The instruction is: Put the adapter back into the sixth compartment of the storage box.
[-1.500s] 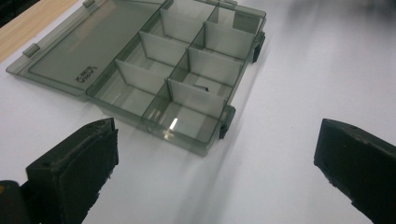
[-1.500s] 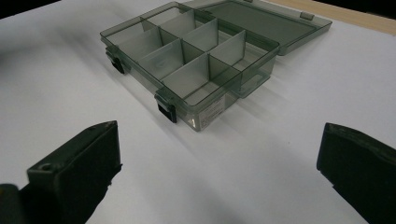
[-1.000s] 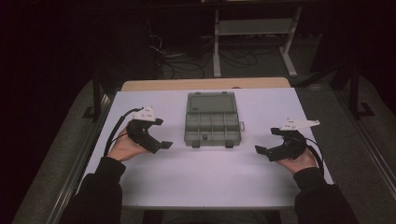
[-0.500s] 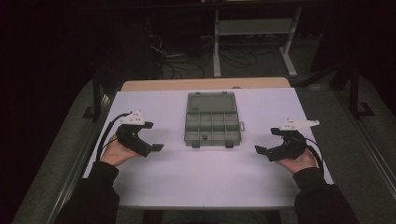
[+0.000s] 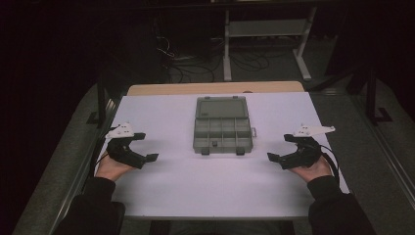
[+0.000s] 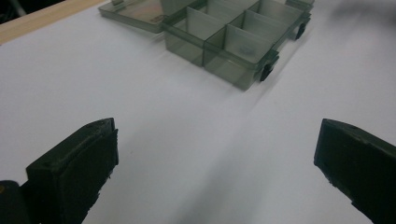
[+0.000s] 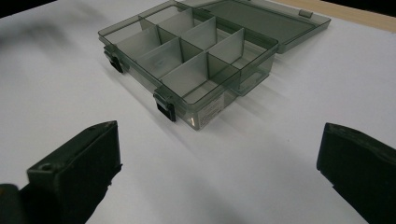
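Observation:
A smoky grey plastic organizer box (image 5: 221, 131) lies in the middle of the white table, its lid (image 5: 221, 106) open and flat behind it. Its compartments look empty. My left gripper (image 5: 146, 147) rests near the table's left edge, open, with nothing between its jaws, pointing toward the box. My right gripper (image 5: 280, 148) rests near the right edge, also open and holding nothing. In the left gripper view the box (image 6: 238, 32) lies ahead of the gripper (image 6: 215, 158). In the right gripper view the box (image 7: 187, 56), with its two black latches, lies ahead of the gripper (image 7: 215, 163).
A white sheet (image 5: 215, 181) covers the table; a strip of bare wood (image 5: 215, 88) shows along the far edge. Beyond it stand a metal frame (image 5: 264, 34) and floor cables (image 5: 186, 63) in the dark. Dark grey floor flanks both sides.
My left gripper has drawn back to the left and slightly nearer the person, away from the box. The right gripper and the box have not moved.

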Tool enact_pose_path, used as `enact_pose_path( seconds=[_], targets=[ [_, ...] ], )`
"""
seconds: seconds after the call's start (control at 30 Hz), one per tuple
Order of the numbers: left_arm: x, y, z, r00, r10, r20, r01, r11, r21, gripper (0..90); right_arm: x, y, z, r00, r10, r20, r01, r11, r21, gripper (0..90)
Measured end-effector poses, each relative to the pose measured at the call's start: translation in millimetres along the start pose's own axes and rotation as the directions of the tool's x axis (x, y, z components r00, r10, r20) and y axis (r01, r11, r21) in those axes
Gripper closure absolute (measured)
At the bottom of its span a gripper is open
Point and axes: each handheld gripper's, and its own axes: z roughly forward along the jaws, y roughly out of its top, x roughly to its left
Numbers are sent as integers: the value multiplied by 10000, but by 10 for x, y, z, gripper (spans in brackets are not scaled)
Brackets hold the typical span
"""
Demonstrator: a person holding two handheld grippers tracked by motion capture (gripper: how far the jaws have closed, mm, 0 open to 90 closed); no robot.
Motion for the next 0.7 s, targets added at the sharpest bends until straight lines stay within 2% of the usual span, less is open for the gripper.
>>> enact_pose_path(
  seconds=[0.17, 0.27, 0.37, 0.7],
  targets=[
    [60, -88, -109, 9988, -385, -289, 374, 9986, -386, 0, 4, -2, 2, 10000, -17, -9, 17, 10000, 26, 0],
    [66, -104, -127, 9985, -429, -332, 414, 9981, -451, 0, 5, -2, 0, 10000, -17, -3, 17, 10000, 27, 0],
    [75, -186, -177, 9973, -583, -439, 554, 9964, -642, 0, 9, -5, -3, 10000, -28, -2, 28, 10000, 22, 0],
    [61, -292, -233, 9972, -675, -313, 646, 9942, -859, 0, 4, -10, -11, 10000, 16, 8, -16, 10000, -4, 0]
  ],
)
